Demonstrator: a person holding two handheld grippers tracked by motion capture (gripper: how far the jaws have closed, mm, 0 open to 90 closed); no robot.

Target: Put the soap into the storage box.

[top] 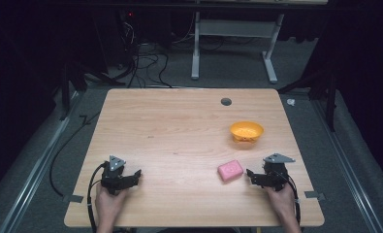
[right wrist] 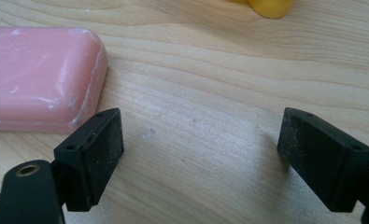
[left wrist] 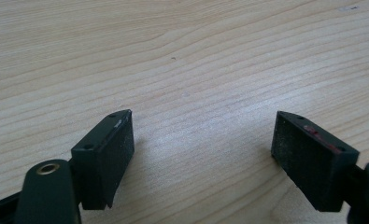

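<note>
Your right gripper (top: 253, 175) sits low on the surface (top: 179, 136) at the lower right of the high view, jaws spread wide and holding nothing, with the pink soap bar (top: 230, 170) just beside it toward the frame's centre. In the right gripper view the soap bar (right wrist: 37, 77) lies at the upper left, off the line between the jaws, its rounded corner close to the left-hand jaw. To take it cleanly, you should shift the gripper so the bar comes between the jaws, and close across its short width, keeping low since it looks slick. In the high view the bar lies flat, its long axis running from lower left to upper right, tilted slightly. The yellow bowl (top: 247, 131) stands farther up the frame, well apart. Your left gripper (top: 133, 176), lower left, is likewise released over bare wood
</note>
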